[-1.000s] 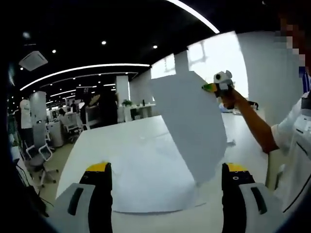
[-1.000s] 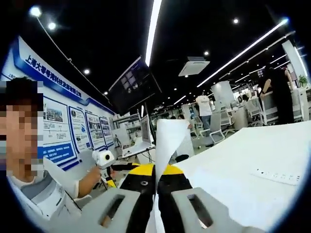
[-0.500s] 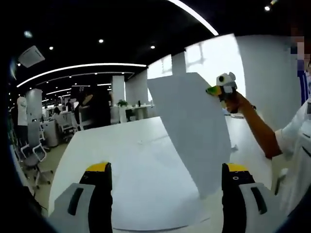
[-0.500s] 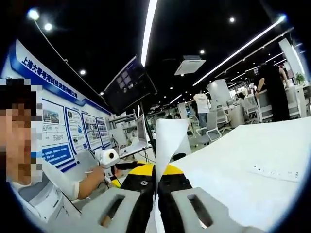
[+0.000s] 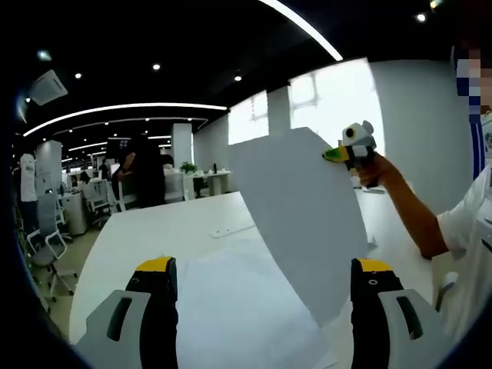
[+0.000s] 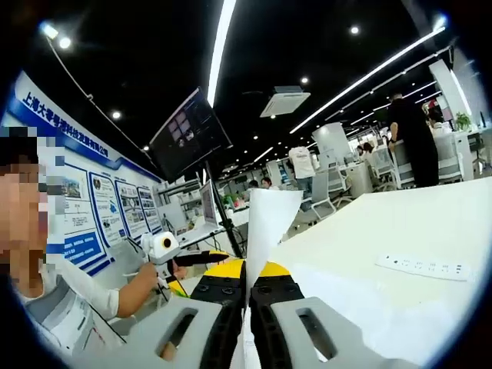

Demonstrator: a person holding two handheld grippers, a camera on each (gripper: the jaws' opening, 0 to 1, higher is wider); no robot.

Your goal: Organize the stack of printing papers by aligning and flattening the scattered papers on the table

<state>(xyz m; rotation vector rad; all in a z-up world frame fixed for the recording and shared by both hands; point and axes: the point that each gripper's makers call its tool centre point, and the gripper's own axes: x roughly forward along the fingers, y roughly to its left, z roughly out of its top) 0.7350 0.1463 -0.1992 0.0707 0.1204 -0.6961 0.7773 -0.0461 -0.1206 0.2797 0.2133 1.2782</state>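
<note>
A single white sheet [image 5: 300,223] hangs upright over the table, pinched at its upper corner by my right gripper [image 5: 338,154], which a hand holds up at the right. In the right gripper view the same sheet [image 6: 269,223] rises edge-on from between my right gripper's [image 6: 247,283] closed jaws. Below it, a flat stack of white papers [image 5: 231,323] lies on the white table [image 5: 138,238]. My left gripper [image 5: 265,265] stands wide open, with one jaw on either side of the stack and the sheet's lower edge. It also appears at the left as the left gripper [image 6: 201,260], held in a hand.
A white power strip [image 5: 231,229] lies on the table beyond the papers, and shows as the power strip [image 6: 421,267] at the right. Office chairs, desks and standing people are in the background. A screen on a stand [image 6: 188,134] and a poster wall are behind the person.
Both views have shifted a little with the hands. The sheet stays pinched in the right gripper and now hangs slightly nearer the left jaws, which remain open.
</note>
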